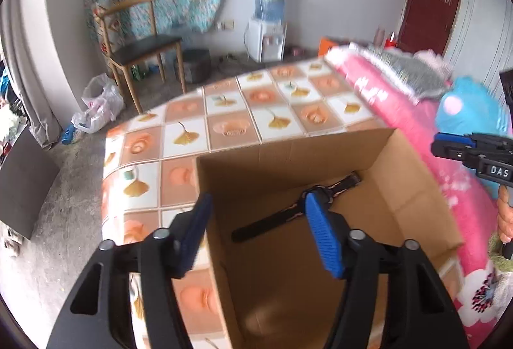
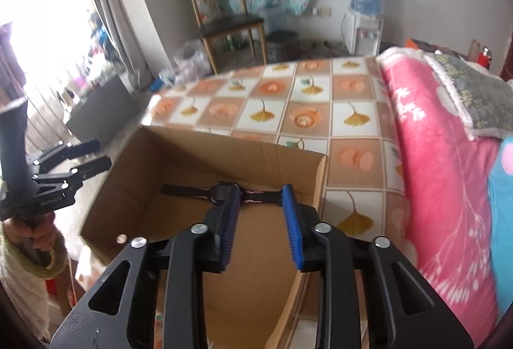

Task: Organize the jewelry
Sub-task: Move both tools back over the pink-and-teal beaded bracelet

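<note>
Left wrist: 1 watch [image 1: 290, 211] in 1 cardboard box [image 1: 413, 188].

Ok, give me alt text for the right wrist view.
A black wristwatch lies inside an open cardboard box, beyond the open, empty right gripper. The box sits on a tiled-pattern tablecloth; the left gripper hovers at left.

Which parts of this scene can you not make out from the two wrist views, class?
- Black wristwatch in the brown cardboard box: its face is hidden by the left gripper in the left view and is blurred in the right view.
- Box floor nearest the cameras: cut off by the lower edge and by the right gripper.
</note>
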Action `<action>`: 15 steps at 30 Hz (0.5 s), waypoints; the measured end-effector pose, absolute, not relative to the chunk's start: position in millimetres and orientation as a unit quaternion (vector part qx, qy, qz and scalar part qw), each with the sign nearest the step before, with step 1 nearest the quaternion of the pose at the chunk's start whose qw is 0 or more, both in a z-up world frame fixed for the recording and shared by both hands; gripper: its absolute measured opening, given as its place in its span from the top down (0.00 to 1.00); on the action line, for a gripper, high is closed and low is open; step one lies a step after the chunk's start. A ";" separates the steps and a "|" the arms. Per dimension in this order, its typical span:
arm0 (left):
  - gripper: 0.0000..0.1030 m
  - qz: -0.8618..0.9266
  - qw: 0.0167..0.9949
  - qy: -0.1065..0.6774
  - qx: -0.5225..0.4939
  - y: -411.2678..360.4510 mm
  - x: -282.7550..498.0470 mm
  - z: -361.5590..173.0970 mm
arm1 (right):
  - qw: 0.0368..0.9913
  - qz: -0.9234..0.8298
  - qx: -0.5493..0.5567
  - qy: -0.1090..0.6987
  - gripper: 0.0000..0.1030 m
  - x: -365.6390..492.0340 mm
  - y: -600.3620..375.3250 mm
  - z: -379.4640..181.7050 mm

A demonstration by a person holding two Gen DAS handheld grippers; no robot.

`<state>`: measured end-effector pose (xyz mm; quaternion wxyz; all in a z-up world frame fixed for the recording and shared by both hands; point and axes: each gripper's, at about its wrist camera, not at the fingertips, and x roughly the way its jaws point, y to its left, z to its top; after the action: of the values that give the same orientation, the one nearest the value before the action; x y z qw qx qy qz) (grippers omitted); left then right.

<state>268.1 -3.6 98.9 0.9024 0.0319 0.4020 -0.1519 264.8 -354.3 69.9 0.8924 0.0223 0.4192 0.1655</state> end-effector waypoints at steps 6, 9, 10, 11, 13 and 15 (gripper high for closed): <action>0.22 -0.160 0.916 0.367 -0.034 30.7 182.5 108.3 | 0.899 0.185 0.085 0.388 0.46 180.3 -382.5 78.2; 0.17 -0.160 0.915 0.367 -0.046 35.9 137.3 88.6 | 0.897 0.173 0.085 0.398 0.38 139.3 -380.4 56.0; 0.16 -0.154 0.915 0.371 -0.046 35.9 128.2 80.7 | 0.898 0.157 0.079 0.403 0.35 123.3 -375.8 42.0; 0.16 -0.145 0.912 0.381 -0.042 34.1 114.5 65.7 | 0.897 0.149 0.075 0.410 0.34 115.9 -372.1 32.4; 0.15 -0.131 0.904 0.406 -0.036 29.2 98.8 37.5 | 0.887 0.132 0.066 0.437 0.34 101.1 -362.2 3.0; 0.15 -0.103 0.889 0.447 -0.019 21.4 88.9 0.5 | 0.870 0.101 0.050 0.481 0.34 92.4 -352.9 -33.5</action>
<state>88.9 21.4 0.5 0.8886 -0.0189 0.4465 -0.1029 92.4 -352.9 -33.5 0.8697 0.0496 0.4805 0.1009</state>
